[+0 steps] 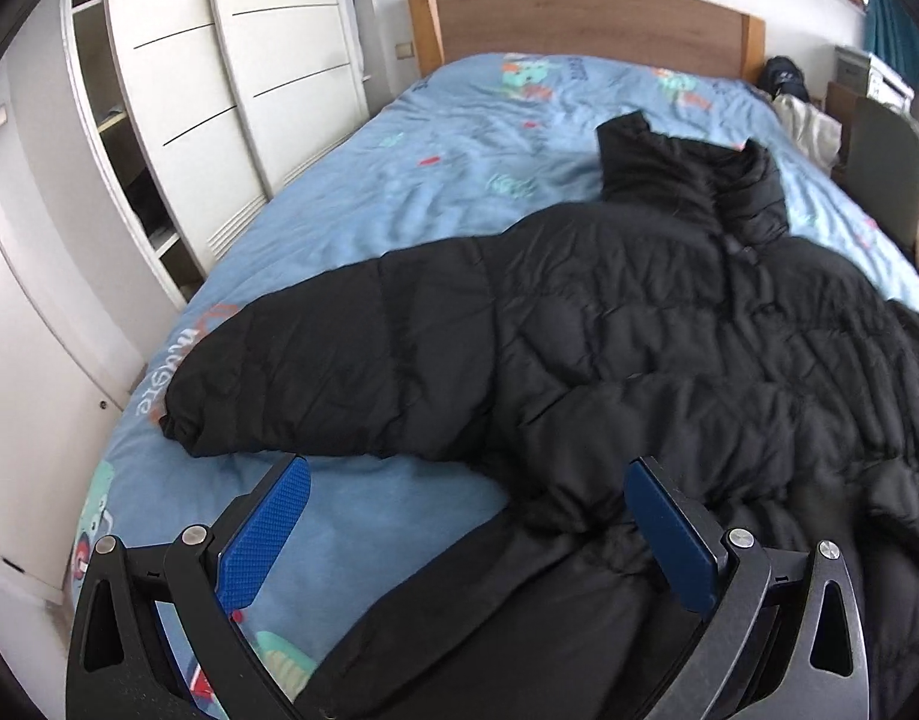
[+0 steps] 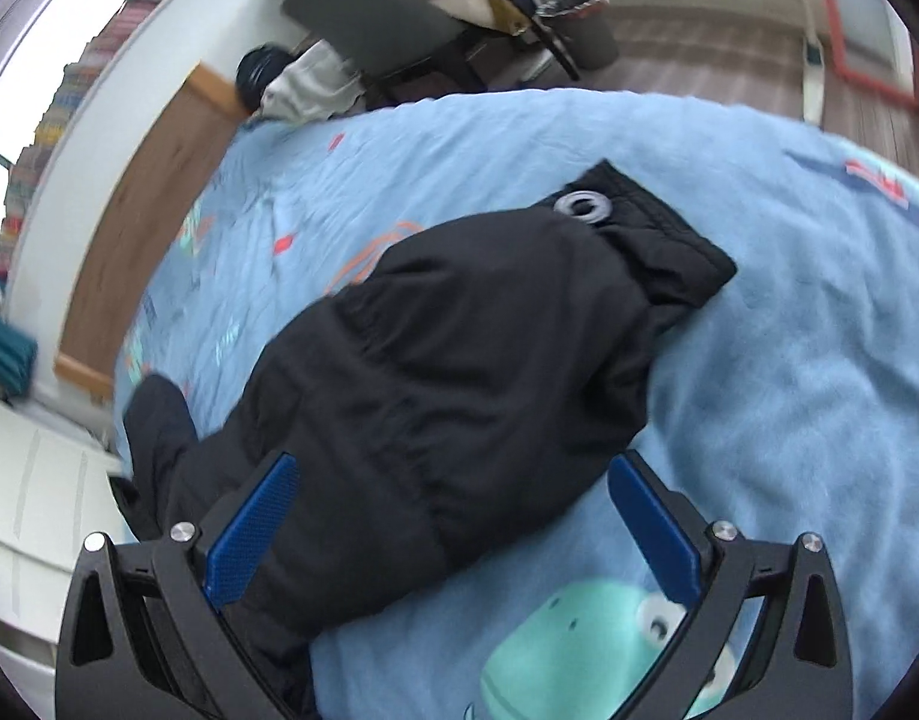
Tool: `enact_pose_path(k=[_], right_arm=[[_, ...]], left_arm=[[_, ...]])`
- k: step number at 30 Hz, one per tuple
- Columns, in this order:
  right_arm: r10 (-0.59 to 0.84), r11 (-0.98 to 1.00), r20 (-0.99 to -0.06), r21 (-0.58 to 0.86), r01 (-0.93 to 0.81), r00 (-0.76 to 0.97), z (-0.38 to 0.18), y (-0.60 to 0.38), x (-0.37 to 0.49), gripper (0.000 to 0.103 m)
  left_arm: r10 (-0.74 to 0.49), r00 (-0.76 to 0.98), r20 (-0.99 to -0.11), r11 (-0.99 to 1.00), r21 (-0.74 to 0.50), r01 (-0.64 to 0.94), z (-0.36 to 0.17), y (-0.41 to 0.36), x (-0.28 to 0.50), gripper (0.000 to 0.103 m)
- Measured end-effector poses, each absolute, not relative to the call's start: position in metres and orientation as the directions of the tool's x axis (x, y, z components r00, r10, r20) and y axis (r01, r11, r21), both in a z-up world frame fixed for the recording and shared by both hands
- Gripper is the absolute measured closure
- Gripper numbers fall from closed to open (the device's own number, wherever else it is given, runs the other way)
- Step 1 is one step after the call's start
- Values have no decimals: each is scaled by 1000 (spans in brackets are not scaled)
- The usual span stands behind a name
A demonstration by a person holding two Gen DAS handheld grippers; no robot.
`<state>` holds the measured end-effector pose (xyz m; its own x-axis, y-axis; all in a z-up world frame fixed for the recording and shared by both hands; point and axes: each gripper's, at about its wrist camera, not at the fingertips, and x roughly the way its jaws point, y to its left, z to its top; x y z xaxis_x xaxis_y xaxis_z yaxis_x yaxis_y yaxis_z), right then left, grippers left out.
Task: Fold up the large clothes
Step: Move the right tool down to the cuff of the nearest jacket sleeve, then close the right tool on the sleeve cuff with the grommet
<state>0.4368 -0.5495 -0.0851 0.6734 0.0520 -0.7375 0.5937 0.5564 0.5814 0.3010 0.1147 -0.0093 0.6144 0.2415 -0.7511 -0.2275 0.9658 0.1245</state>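
Observation:
A black puffer jacket (image 1: 639, 324) lies spread on the blue bed cover (image 1: 399, 198), collar toward the headboard, one sleeve (image 1: 291, 372) stretched out to the left. My left gripper (image 1: 468, 486) is open, hovering over the jacket's lower left edge, holding nothing. In the right wrist view the jacket's other sleeve (image 2: 459, 360) lies across the bed cover (image 2: 789, 360), its cuff (image 2: 651, 228) with a grey round patch at the far end. My right gripper (image 2: 453, 483) is open above this sleeve, empty.
White wardrobe doors (image 1: 231, 90) stand close along the bed's left side. A wooden headboard (image 1: 579, 18) is at the far end. A grey chair (image 2: 375, 24) with clothes stands beside the bed, with a bin (image 2: 585, 18) on the wooden floor.

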Motion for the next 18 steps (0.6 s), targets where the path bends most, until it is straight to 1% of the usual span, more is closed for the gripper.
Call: enact_pose_path(k=[7,8,9,11,13,14,15,16,17,18], right_arm=[[65,456,-695,659,599,716,-113,-578,437,1],[66,432,-689,672,602,722,-118,-581,437,2],[67,417,-684,680,603,726,-121,-585,436,6],[66,388,-677,694,606,733,-129,-590,437,11],[63,365,-660,713,599,748,-135,-595,437,14],[59,355,-652,722,595,756,-137,-597,436,20],[55,349,-648,725,593,760,-137,-599,435,33],[49,342,-648,726,597,760,-139,-601,436,41],[51,337,-650,726,599,759,-140,-603,435,54],[53,333,-649,728,599,759,-142,-605,434,61]], left_arm=[[271,580,-768,954,136,-266,-18,123,300,1],[273,579,-768,954,138,-266,-18,123,300,1],[274,578,-768,954,142,-263,-18,123,299,0],[277,578,-768,954,150,-258,-17,121,299,0],[279,578,-767,955,156,-254,-17,120,298,0],[279,577,-767,955,156,-253,-17,120,298,1],[281,576,-768,954,159,-253,-17,119,298,1],[283,575,-768,954,162,-253,-18,118,298,1],[283,574,-769,954,163,-252,-18,118,297,0],[280,574,-769,955,159,-252,-19,118,297,1]])
